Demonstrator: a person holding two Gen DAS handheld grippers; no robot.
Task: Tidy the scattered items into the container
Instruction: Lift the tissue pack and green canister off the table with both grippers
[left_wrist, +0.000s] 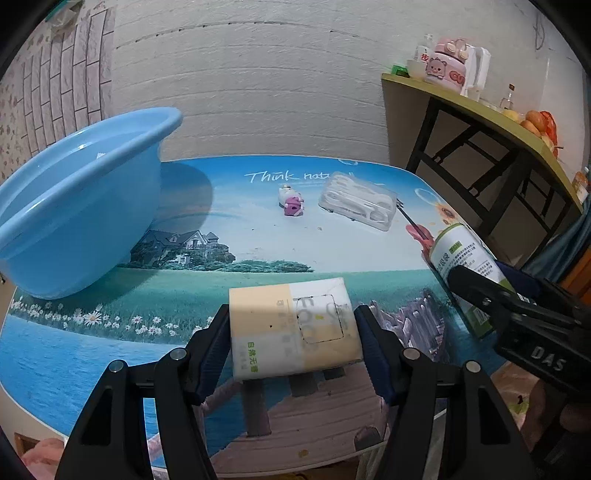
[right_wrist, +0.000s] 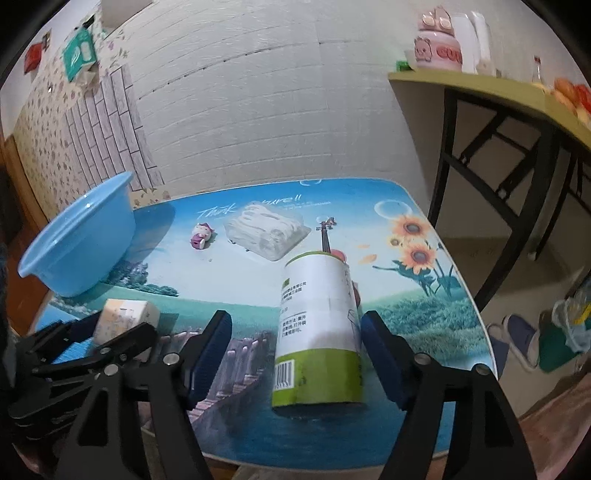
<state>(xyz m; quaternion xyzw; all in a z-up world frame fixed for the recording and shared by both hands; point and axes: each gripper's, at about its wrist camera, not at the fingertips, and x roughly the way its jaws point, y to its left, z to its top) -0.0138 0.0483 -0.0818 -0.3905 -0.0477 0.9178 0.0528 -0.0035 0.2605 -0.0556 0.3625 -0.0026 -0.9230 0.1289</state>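
Note:
A tissue pack (left_wrist: 295, 332), cream and white, sits between the pads of my left gripper (left_wrist: 291, 317), which is shut on it just over the table's near edge. The same gripper (right_wrist: 110, 332) shows at the lower left of the right wrist view. A white and green canister (right_wrist: 317, 325) lies on its side between the fingers of my right gripper (right_wrist: 295, 321), which is open, with a wide gap on the left side. The blue basin (left_wrist: 74, 206) stands at the table's far left. A small pink toy (left_wrist: 291, 203), a clear pack of white items (left_wrist: 356, 201) and red-handled scissors (left_wrist: 419, 230) lie farther back.
The low table (right_wrist: 424, 306) carries a printed landscape cover. A yellow-green side table (left_wrist: 480, 114) with a pink kettle (left_wrist: 445, 66) and fruit stands at the right. Slippers (right_wrist: 517, 339) lie on the floor to the right. A white brick wall runs behind.

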